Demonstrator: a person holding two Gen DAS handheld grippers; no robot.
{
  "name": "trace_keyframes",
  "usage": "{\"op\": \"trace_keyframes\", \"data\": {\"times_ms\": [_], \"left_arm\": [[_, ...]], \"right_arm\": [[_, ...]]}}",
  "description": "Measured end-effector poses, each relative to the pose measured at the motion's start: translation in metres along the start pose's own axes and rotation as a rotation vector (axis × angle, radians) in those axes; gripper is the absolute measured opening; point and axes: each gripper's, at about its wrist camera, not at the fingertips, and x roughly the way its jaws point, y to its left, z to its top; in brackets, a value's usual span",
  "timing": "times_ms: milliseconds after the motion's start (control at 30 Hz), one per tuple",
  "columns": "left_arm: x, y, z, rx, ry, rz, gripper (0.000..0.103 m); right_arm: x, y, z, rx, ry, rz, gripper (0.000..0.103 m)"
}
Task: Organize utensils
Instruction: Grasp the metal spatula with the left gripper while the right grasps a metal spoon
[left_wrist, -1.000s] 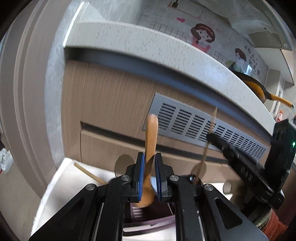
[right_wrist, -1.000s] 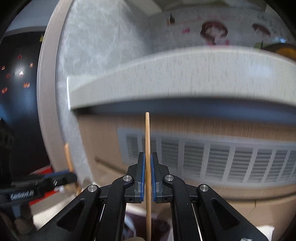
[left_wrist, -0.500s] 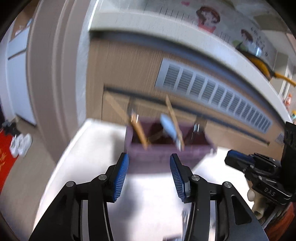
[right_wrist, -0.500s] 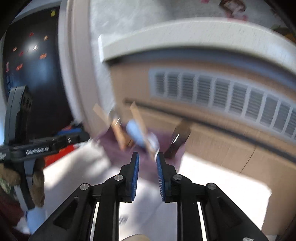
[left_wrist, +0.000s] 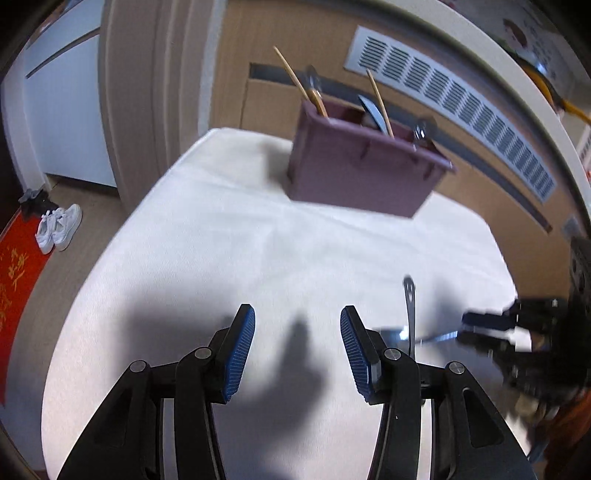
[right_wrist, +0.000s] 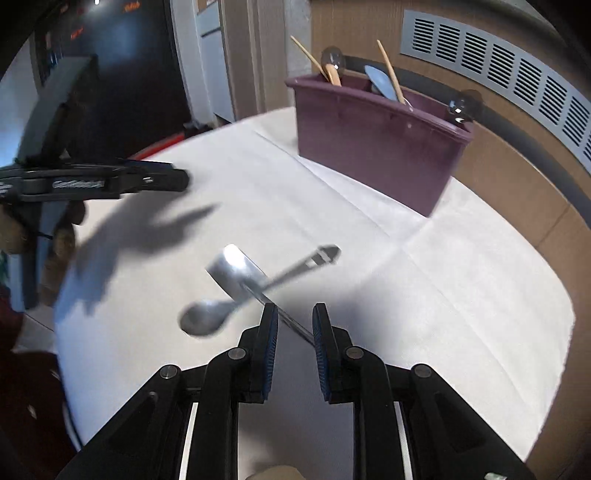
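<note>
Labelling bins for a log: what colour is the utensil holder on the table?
Dark purple plastic utensil holder; clearest in the right wrist view.

**Surfaces and finishes**

Desk (right_wrist: 461, 295), centre frame: white cloth cover, matt, fine weave, faint creases. Holder (right_wrist: 380, 147), upper right: purple plastic, smooth, dull sheen. In it, pale wooden sticks (right_wrist: 389, 70), unvarnished look. Spoon (right_wrist: 207, 315) and spatula (right_wrist: 236, 271), centre left: polished metal, glossy, bright glare. Right hand-held gripper (right_wrist: 291, 325): matt black plastic, ribbed blue pads (right_wrist: 271, 343). Left hand-held gripper (left_wrist: 297, 332): same finish. Vent grille (left_wrist: 461, 96), upper right: grey, matt.
</note>
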Motion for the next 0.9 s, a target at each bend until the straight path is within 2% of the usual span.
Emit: {"op": "trace_keyframes", "data": {"times_ms": [200, 333, 500, 600, 700, 833, 900], "left_arm": [[0.007, -0.007, -0.003, 0.008, 0.023, -0.018, 0.049], [0.01, -0.005, -0.001, -0.006, 0.03, -0.018, 0.049], [0.007, 0.008, 0.002, -0.043, 0.015, 0.007, 0.049], [0.005, 0.015, 0.003, -0.057, 0.012, 0.017, 0.049], [0.005, 0.016, 0.001, -0.059, 0.014, 0.017, 0.049], [0.005, 0.013, -0.001, -0.052, 0.018, 0.015, 0.049], [0.004, 0.013, -0.001, -0.048, 0.017, 0.014, 0.049]], "right_arm": [[0.004, -0.017, -0.002, 0.052, 0.043, 0.006, 0.019], [-0.002, 0.008, -0.003, -0.032, 0.035, 0.126, 0.019], [0.009, 0.042, -0.005, -0.14, 0.08, 0.184, 0.019], [0.019, 0.048, -0.004, -0.153, 0.077, 0.149, 0.019], [0.026, 0.044, 0.005, -0.138, 0.046, 0.062, 0.019], [0.036, 0.017, 0.021, -0.058, 0.016, -0.046, 0.017], [0.035, 0.002, 0.024, -0.007, 0.015, -0.058, 0.018]]}}
